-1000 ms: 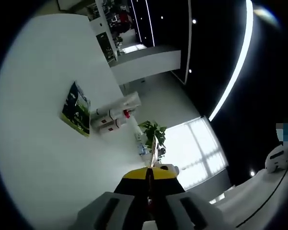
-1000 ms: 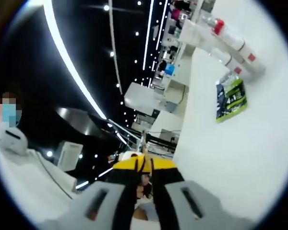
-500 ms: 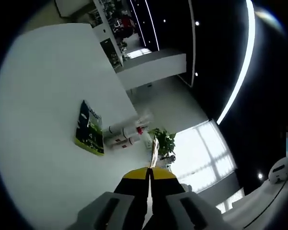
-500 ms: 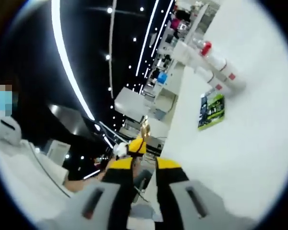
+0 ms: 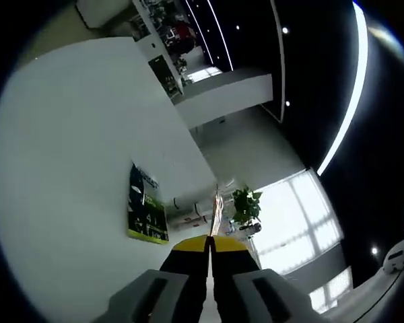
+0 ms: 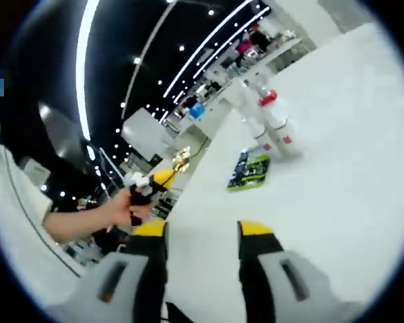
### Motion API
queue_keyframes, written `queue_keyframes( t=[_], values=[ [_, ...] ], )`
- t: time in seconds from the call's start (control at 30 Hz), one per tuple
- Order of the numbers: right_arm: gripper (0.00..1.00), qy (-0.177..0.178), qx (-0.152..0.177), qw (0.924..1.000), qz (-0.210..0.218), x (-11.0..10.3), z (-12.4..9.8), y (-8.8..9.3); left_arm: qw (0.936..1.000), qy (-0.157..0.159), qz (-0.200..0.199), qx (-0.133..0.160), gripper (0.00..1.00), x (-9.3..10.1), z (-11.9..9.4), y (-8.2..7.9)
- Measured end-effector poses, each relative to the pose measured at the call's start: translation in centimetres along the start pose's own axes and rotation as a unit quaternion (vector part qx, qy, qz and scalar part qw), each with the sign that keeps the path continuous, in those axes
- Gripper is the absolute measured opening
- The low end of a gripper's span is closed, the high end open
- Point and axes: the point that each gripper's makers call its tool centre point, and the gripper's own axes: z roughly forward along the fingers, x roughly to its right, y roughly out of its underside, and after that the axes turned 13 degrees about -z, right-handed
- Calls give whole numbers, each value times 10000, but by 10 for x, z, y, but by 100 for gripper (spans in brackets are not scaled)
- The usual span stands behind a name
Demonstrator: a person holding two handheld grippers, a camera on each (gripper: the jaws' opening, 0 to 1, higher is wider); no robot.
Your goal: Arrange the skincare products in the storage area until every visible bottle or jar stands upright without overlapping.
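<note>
Two tools held above a white surface, skincare products grouped near a green packet.

In the left gripper view, left tool [image 5: 209, 250] pressed together, yellow-tipped jaws meeting with no gap and nothing between them; beyond the tips, white bottles [image 5: 188, 210] lying on the white surface [image 5: 74, 168] just beside a flat green packet [image 5: 147, 215]. In the right gripper view, right tool [image 6: 200, 232] spread wide, holding nothing, over bare surface; farther off, the same green packet [image 6: 251, 172] lay flat with white bottles [image 6: 275, 132] close behind it, one showing a red cap [image 6: 267, 98]; hard to tell there whether upright or lying. At the left of that view, a hand [image 6: 121, 205] gripped the other tool, sleeve in white.
</note>
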Motion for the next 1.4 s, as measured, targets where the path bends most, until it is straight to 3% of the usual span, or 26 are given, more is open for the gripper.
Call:
queue_keyframes(
  t=[0.13, 0.23, 0.3, 0.37, 0.43, 0.6, 0.73, 0.9, 0.97, 1.0, 1.17, 1.2, 1.27, 1.4],
  values=[
    [40, 204, -97, 9994, -262, 4, -7, -1, 9999, -97, -68, 73, 0, -7, 3, -16],
    [41, 648, -475, 9952, -556, 17, -16, 7, 9998, -134, -86, 116, 0, -2, 7, -14],
    [40, 684, -763, 9916, -791, 18, -18, 14, 9997, -160, -118, 157, 0, -8, 9, -24],
    [45, 739, -809, 9899, -901, 19, -19, 15, 9996, -186, -138, 163, 0, -15, 10, -34],
    [49, 901, -1090, 9852, -963, 23, -22, 23, 9995, -250, -134, 167, 0, -15, 13, -35],
    [59, 1083, -1340, 9806, -938, 27, -23, 34, 9992, -344, -140, 173, 1, -13, 21, -36],
    [45, 1036, -1499, 9765, -1150, 23, -27, 42, 9986, -487, -141, 140, 1, -17, 26, -41],
    [45, 1096, -1488, 9775, -1014, 25, -28, 47, 9980, -592, -192, 100, 1, -30, 31, -56],
    [53, 1277, -1349, 9765, -1096, 33, -27, 43, 9977, -650, -194, 55, 1, -31, 35, -54],
    [57, 1227, -1097, 9808, -1047, 31, -23, 36, 9976, -667, -196, 51, 1, -33, 35, -55],
    [66, 1290, -926, 9814, -1079, 35, -19, 28, 9964, -806, -246, -1, 1, -45, 42, -69],
    [70, 1282, -756, 9832, -1056, 36, -14, 23, 9963, -813, -261, -2, 1, -47, 43, -72],
    [77, 1257, -772, 9844, -959, 37, -11, 22, 9958, -863, -291, -3, 1, -54, 45, -79],
    [80, 1208, -759, 9862, -845, 37, -3, 18, 9948, -966, -321, -86, 1, -67, 50, -90]
  ],
)
